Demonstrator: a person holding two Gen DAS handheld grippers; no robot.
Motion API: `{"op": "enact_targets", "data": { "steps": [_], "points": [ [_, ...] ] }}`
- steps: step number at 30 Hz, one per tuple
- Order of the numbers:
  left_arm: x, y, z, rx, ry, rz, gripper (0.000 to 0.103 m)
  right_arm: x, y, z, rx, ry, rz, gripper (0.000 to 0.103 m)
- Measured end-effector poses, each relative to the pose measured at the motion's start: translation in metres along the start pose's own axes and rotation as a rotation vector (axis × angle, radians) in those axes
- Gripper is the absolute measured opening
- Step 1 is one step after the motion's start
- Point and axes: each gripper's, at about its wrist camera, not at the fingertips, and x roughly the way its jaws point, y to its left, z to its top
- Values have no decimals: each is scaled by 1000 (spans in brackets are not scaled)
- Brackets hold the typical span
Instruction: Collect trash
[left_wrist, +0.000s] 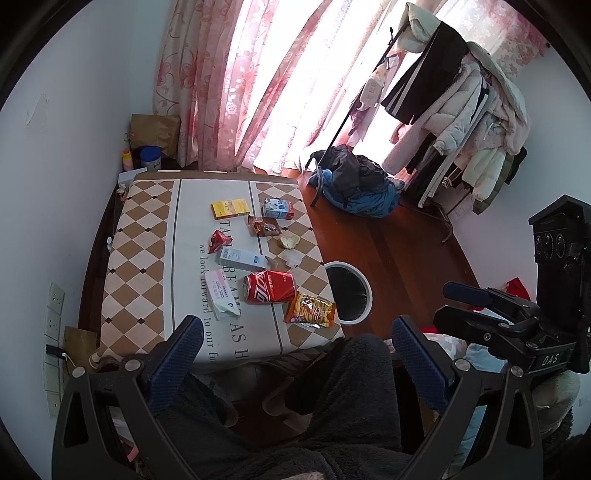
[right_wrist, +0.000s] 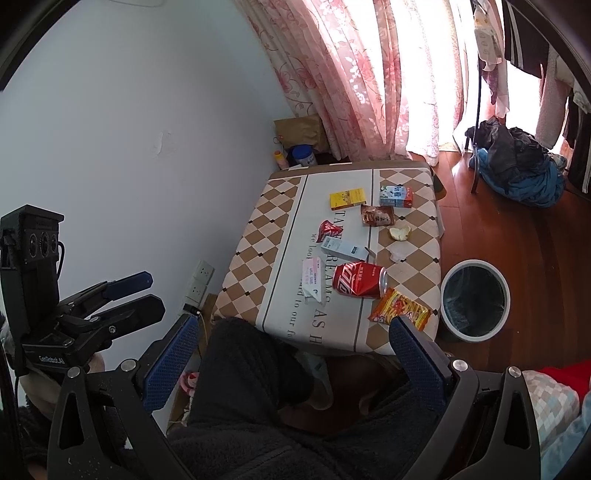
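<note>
**Trash spread on counter, both tongs released & empty**

Low counter (left_wrist: 147, 236) w/ smooth checkered brown/cream cloth, white centre band w/ printed letters. On it: dented red cola can (left_wrist: 269, 287) on its side, crinkly orange snack wrapper (left_wrist: 309, 309) touching can at its 4 o'clock, flat pink-white packet (left_wrist: 221, 293) at can's 9, long white carton (left_wrist: 242, 257) at 11, crumpled red wrapper (left_wrist: 218, 240), brown wrapper (left_wrist: 264, 226), yellow box (left_wrist: 229, 208), blue-white milk carton (left_wrist: 277, 208), orange peel (left_wrist: 289, 242). Round white bin (right_wrist: 475, 299) w/ dark liner on wood floor, just beside counter at 3. Pink floral curtains, white walls. Left tongs (left_wrist: 297, 332) spread wide, nearer than trash, over dark fleece lap. Right tongs (right_wrist: 291, 334) spread wide too; right tip overlaps snack wrapper in view.
</note>
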Motion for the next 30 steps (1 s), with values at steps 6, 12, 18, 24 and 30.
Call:
{"op": "enact_targets", "data": {
  "steps": [6, 12, 18, 24, 30],
  "points": [
    [0, 0, 0, 1, -2, 0, 103, -3, -2, 6, -2, 1, 4, 103],
    [-1, 1, 2, 0, -1, -4, 103, -3, 0, 6, -1, 1, 4, 103],
    [-1, 0, 3, -2, -1, -5, 103, -3, 0, 6, -1, -1, 3, 103],
    [-1, 1, 2, -1, -1, -5, 103, -3, 1, 6, -3, -1, 3, 103],
    [-2, 1, 2, -1, -3, -5, 103, -3, 2, 9, -6, -1, 3, 103]
  ]
}}
